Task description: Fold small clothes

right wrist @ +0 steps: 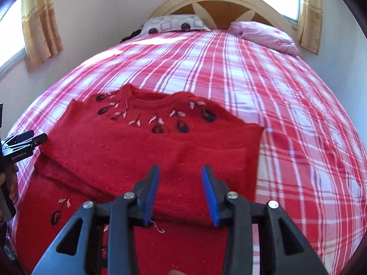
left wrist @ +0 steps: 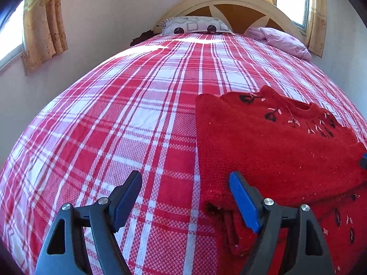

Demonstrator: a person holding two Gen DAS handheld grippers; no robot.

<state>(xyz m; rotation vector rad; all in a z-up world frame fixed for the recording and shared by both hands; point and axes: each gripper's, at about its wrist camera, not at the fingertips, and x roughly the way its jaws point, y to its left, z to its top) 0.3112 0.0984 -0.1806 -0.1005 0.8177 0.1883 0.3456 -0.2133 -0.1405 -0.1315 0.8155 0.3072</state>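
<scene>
A red knit sweater (right wrist: 110, 146) with dark embroidered flowers round the neck lies flat on the plaid bed sheet (right wrist: 286, 105), its sleeves folded across the body. My right gripper (right wrist: 181, 171) hovers over the folded sleeve, jaws partly apart with nothing pinched between the blue pads. In the left wrist view the sweater (left wrist: 275, 151) fills the right side. My left gripper (left wrist: 185, 178) stands wide open at the sweater's left edge, one finger over the sheet and the other over a sleeve cuff. The left gripper (right wrist: 29, 137) also shows at the left edge of the right wrist view.
The bed sheet (left wrist: 114, 126) stretches bare to the left and far side of the sweater. A patterned pillow (left wrist: 195, 25) and a pink pillow (left wrist: 282, 40) lie against the headboard (left wrist: 231, 2). Walls with curtained windows (left wrist: 43, 27) close in on both sides.
</scene>
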